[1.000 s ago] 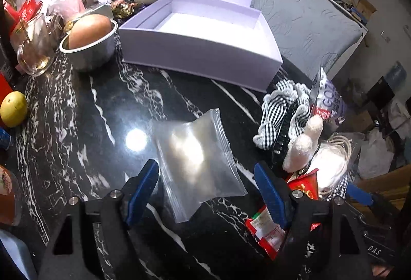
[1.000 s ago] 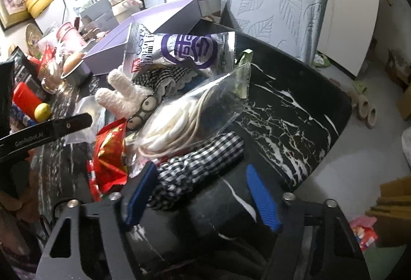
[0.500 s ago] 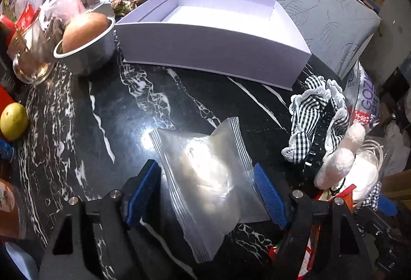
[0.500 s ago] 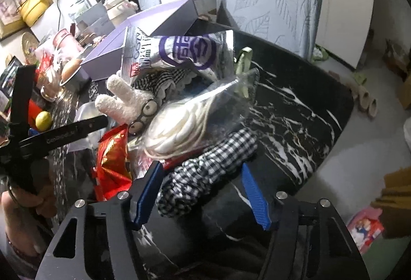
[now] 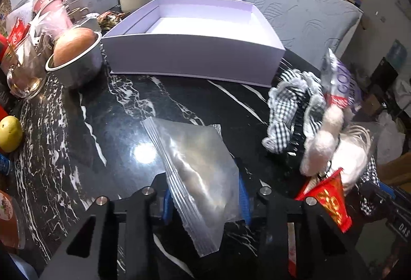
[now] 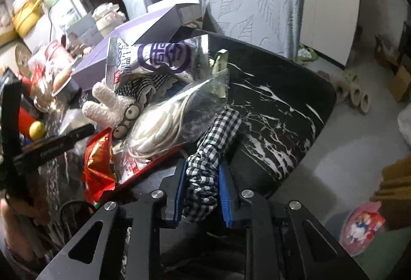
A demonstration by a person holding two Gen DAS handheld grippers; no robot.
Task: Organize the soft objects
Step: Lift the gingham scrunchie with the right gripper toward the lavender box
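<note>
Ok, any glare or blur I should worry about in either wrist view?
Left wrist: a lamp glare spot on the black marble table beside the clear zip bag; the plush toy is blurred. Right wrist: the checked cloth is sharp; left edge dark, smeared.

bare marble table (image 5: 143,110) before lavender box (image 5: 195,59); soft pile (image 5: 316,131) crowds right.

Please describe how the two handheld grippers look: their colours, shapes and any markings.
Both the left gripper and the right gripper have black frames with triangular cut-outs, silver round bolts, and blue ribbed pads. White lettering marks the left gripper's black side bar.
</note>
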